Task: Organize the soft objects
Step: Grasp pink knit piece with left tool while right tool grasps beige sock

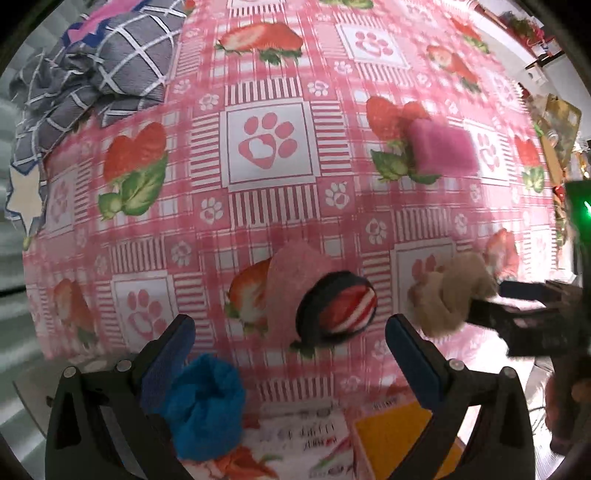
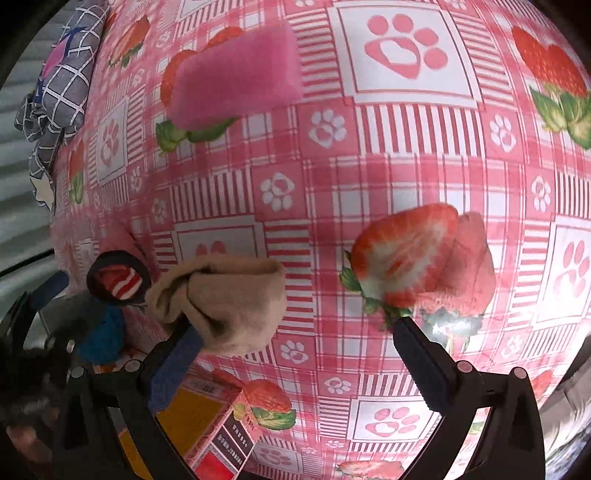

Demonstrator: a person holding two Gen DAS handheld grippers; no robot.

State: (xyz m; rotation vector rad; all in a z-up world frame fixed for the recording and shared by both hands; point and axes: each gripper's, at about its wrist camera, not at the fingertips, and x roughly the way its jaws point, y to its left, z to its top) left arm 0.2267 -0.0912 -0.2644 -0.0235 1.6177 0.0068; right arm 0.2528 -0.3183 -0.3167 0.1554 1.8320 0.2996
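We seem to be in a home: ahead of our jaws spreads a pink strawberry-and-paw-print tablecloth point(image 1: 266, 206), grey checked bedding point(image 1: 92, 70) bunched beyond them to the left, cluttered shelves point(image 1: 532, 33) far right.

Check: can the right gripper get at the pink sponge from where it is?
Probably yes. The right gripper is open, and the pink sponge lies alone on the tablecloth ahead, nothing on it or between. The beige sock rests against its left finger, apparently not clamped, and might drag along.
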